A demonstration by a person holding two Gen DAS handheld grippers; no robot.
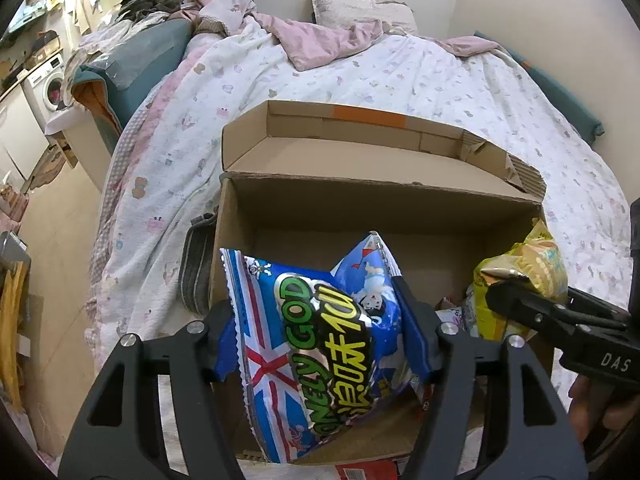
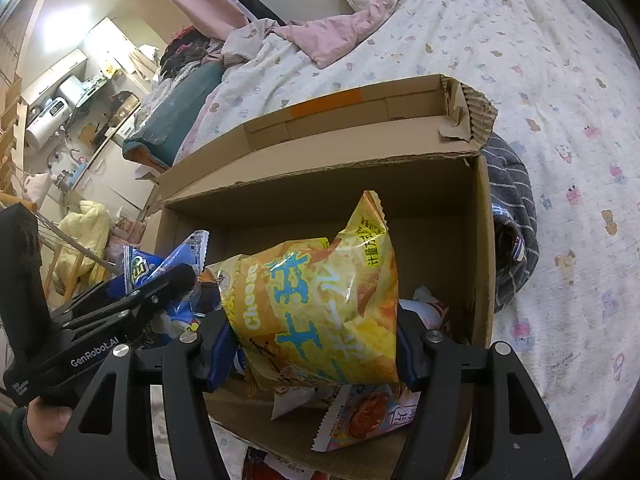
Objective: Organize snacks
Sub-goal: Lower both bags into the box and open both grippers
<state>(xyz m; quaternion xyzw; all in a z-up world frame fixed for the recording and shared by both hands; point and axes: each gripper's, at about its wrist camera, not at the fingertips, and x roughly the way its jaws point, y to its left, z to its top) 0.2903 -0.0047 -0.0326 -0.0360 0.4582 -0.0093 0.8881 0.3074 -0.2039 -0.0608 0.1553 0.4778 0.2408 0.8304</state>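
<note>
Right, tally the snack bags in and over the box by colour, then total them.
Blue: 1, the blue bag between the left gripper fingers.
Yellow: 1, the yellow cheese bag between the right gripper fingers.
White and pink: 1, the pale packet lying in the cardboard box.
Total: 3 that show clearly; scraps of other wrappers are too hidden to count.

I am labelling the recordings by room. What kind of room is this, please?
Most likely a bedroom in a small flat: the cardboard box sits on a bed with a patterned duvet and a pillow; a washing machine stands beyond.
</note>
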